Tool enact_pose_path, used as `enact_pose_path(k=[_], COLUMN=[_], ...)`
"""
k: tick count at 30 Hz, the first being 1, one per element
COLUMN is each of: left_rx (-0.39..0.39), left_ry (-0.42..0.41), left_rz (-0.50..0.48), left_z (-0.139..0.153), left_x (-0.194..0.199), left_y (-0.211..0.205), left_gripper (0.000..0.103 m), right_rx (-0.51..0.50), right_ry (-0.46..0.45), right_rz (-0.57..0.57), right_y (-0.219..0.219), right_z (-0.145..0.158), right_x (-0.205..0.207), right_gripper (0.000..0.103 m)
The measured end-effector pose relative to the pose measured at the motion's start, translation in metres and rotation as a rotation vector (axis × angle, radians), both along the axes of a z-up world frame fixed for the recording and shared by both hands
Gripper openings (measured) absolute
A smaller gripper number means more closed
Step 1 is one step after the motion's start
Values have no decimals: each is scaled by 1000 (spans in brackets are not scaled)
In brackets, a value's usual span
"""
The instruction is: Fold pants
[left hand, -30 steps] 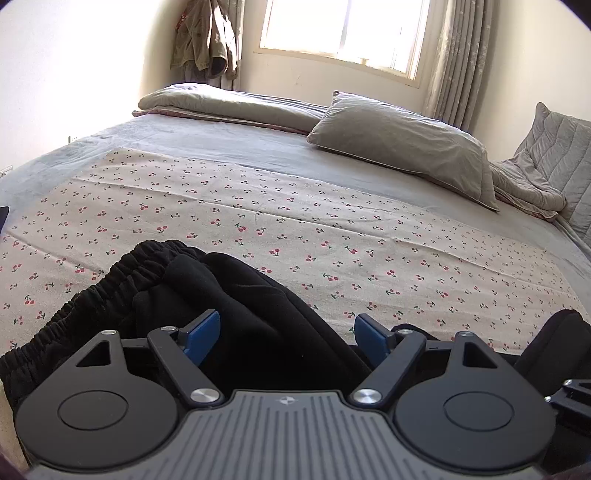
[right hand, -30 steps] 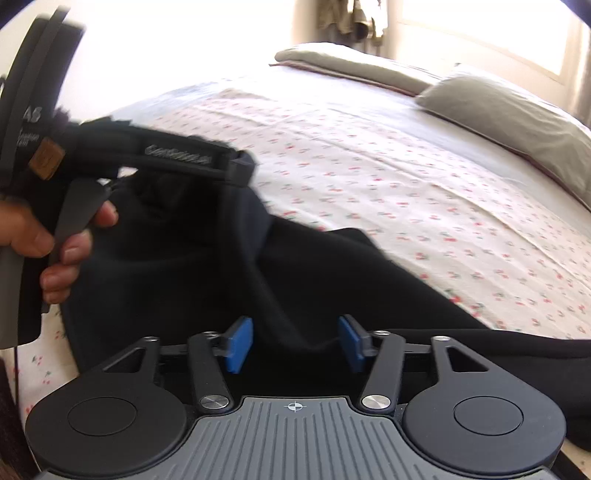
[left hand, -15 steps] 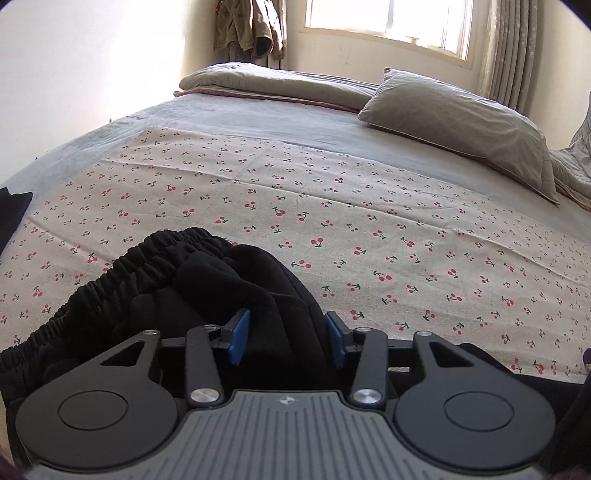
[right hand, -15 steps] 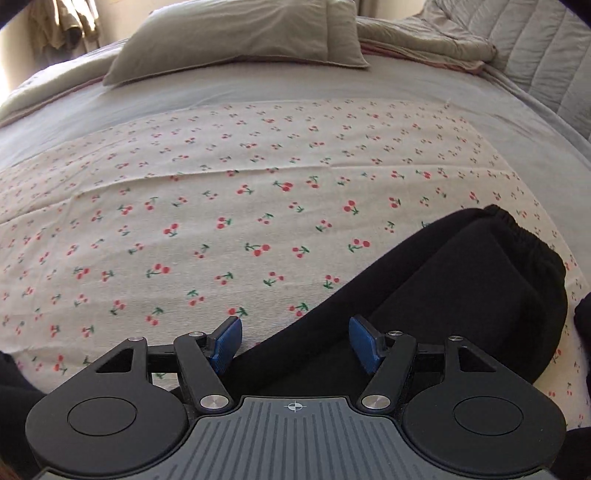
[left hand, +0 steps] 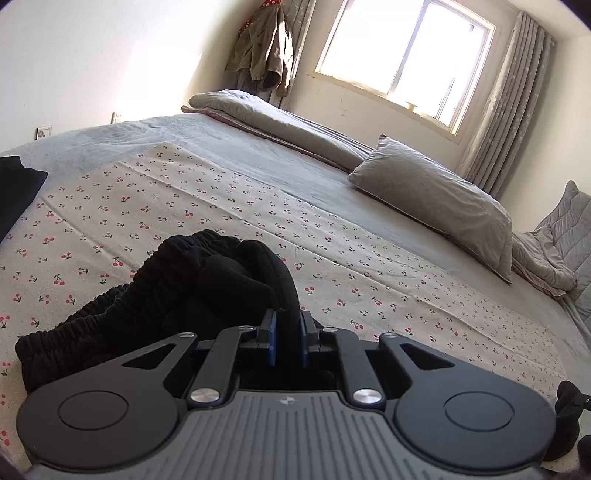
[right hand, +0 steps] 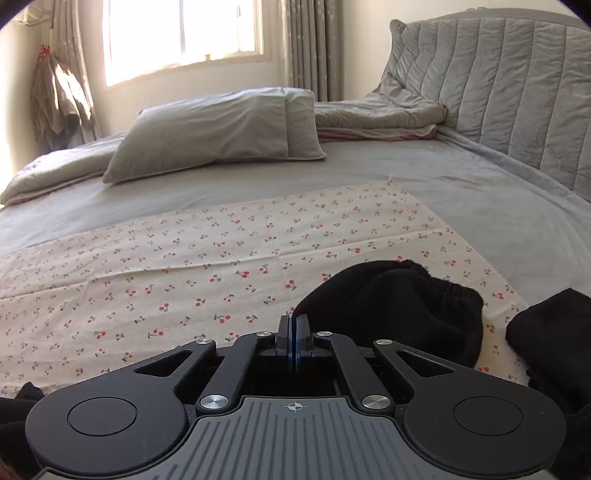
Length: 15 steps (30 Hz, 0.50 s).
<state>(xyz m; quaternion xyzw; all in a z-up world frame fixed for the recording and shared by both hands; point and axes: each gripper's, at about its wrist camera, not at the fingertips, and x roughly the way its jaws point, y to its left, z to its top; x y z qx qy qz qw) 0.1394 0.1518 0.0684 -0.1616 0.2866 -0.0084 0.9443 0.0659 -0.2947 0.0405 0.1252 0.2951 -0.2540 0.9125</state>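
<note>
Now we are clenching our left tongs (left hand: 287, 341), jaws closing, on a thick ridge of soft black pants (left hand: 177, 291); right tongs (right hand: 294, 341) are pinching their hem near the bed's (right hand: 424, 173) cherry-print cloth (right hand: 221, 258) edge.

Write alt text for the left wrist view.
The left hand-held gripper is closing its jaws on a raised fold of black pants bunched on a cherry-print cloth. Behind lie a grey bed, a pillow and a sunlit window.

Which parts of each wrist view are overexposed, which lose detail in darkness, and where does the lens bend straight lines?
Left wrist view: window blown white, black pants nearly featureless, bed edges curve. Right wrist view: window glares, pants dark, headboard bows.
</note>
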Motion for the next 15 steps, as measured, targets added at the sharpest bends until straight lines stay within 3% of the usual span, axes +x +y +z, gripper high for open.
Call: enact_pose_path(k=[3,7,15], left_rx=[-65,-150,-138], left_ry=[3,44,188], left_rz=[-25,-65,-117], left_z=[0,-8,-48], left_x=[-22,-49,-85], left_y=[18,38,61], left_gripper=[11,10,6], right_rx=[-18,-38,-26], right_ry=[-57,-54,97], right_rz=[37,92,187], right_y=[4,15,30], right_z=[19,18,-30], right_x=[-44,-89,-136], right_gripper=[0,0,0])
